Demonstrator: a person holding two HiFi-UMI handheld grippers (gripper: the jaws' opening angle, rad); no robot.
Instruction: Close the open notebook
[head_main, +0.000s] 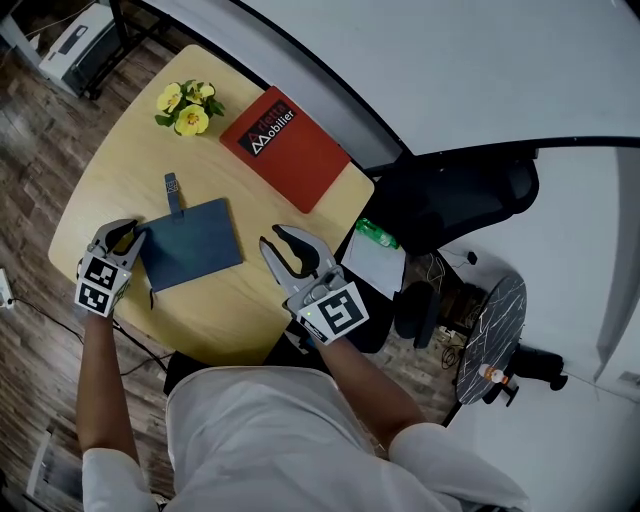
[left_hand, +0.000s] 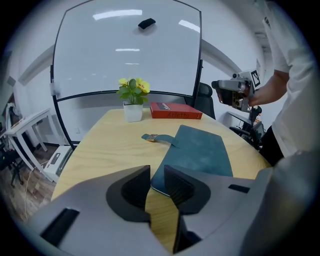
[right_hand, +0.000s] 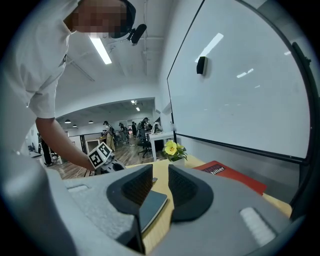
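Lying flat on surface (head_main: 120, 170), cover seemingly down already: teal notebook (head_main: 190, 243). Hovering at its left edge, left gripper (head_main: 125, 236), fingers narrowly apart, empty; right gripper (head_main: 285, 246) waiting right of it, likewise. Probably light, soft-covered, floppy; pinching cover's free edge looking safest

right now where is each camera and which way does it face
Head view: on the head, steeply down on table, blue notebook; both forearms, left gripper, right gripper show.
Left gripper view: rides it, faces across the notebook to the whiteboard; own jaws, right arm show.
Right gripper view: rides it, faces past the notebook into the room; own jaws, left arm show.
Gripper views share flowers, red book.
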